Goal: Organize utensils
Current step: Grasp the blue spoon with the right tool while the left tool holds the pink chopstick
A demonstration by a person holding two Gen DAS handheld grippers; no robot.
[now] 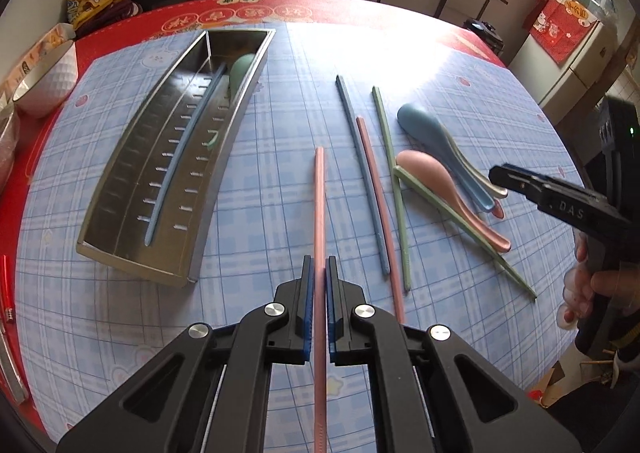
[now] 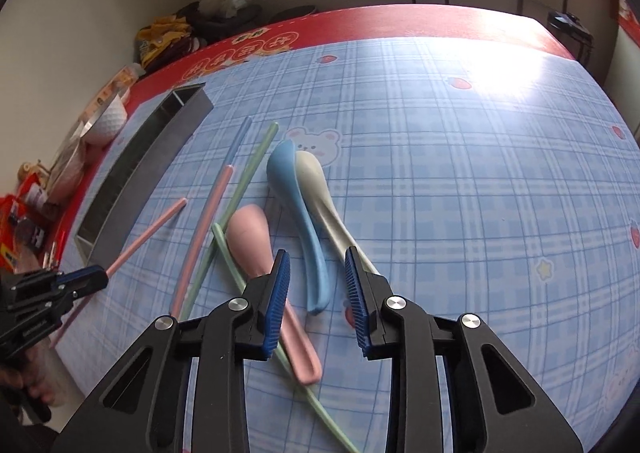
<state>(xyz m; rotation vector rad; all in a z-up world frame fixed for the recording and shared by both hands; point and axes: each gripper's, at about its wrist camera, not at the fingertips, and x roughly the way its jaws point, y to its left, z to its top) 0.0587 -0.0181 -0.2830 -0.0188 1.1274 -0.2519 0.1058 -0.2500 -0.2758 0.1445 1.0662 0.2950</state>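
At far left sits the steel tray [image 1: 120, 181], already holding 1 blue chopstick [image 1: 188, 149] and a green spoon [image 1: 240, 71]. The left gripper [image 1: 320, 273] is clamped on a pink chopstick [image 1: 319, 205]; it should stay level so it drops lengthwise into the tray. To the right, the right gripper [image 2: 318, 281] stands apart over the blue spoon [image 2: 304, 213], gripping nothing; best to centre on its handle.

The tablecloth [image 2: 460, 181] was light blue with checks, little strawberries and a bear. Its edge was red. The tray [image 1: 120, 249] was shiny silver. One spoon [image 2: 298, 209] was blue, one spoon [image 2: 252, 237] pink. The held chopstick [image 1: 319, 189] was pink.
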